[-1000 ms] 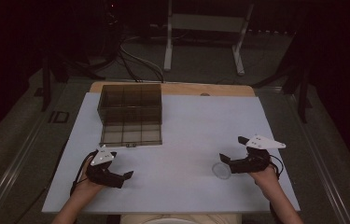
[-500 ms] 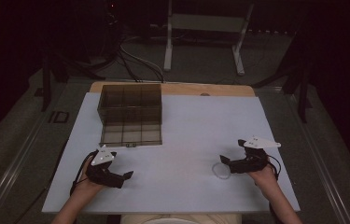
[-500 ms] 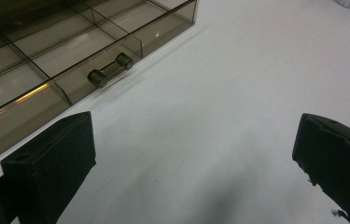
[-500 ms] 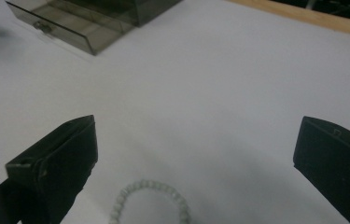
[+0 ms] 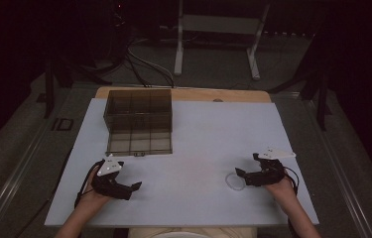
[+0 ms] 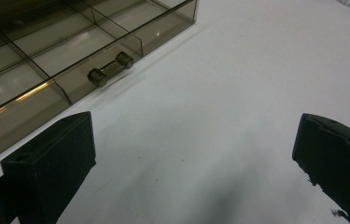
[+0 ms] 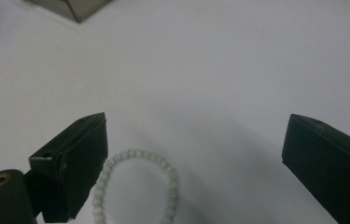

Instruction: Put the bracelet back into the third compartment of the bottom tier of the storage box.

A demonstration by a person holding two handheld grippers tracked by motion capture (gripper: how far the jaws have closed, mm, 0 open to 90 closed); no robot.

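The step in hand looks like the reach for the bead bracelet (image 7: 135,186): the right gripper (image 7: 196,163) hovers over it with jaws wide apart, the ring of small, pale, round beads lying flat on the bench (image 5: 198,144) between them, close against the left-hand jaw. Next, I judge, the jaws must drop and close across one strand. The left gripper (image 6: 196,168) idles, jaws apart and empty. Beyond it sits a smoky clear plastic box (image 6: 70,51) with square compartments and a stubby latch.
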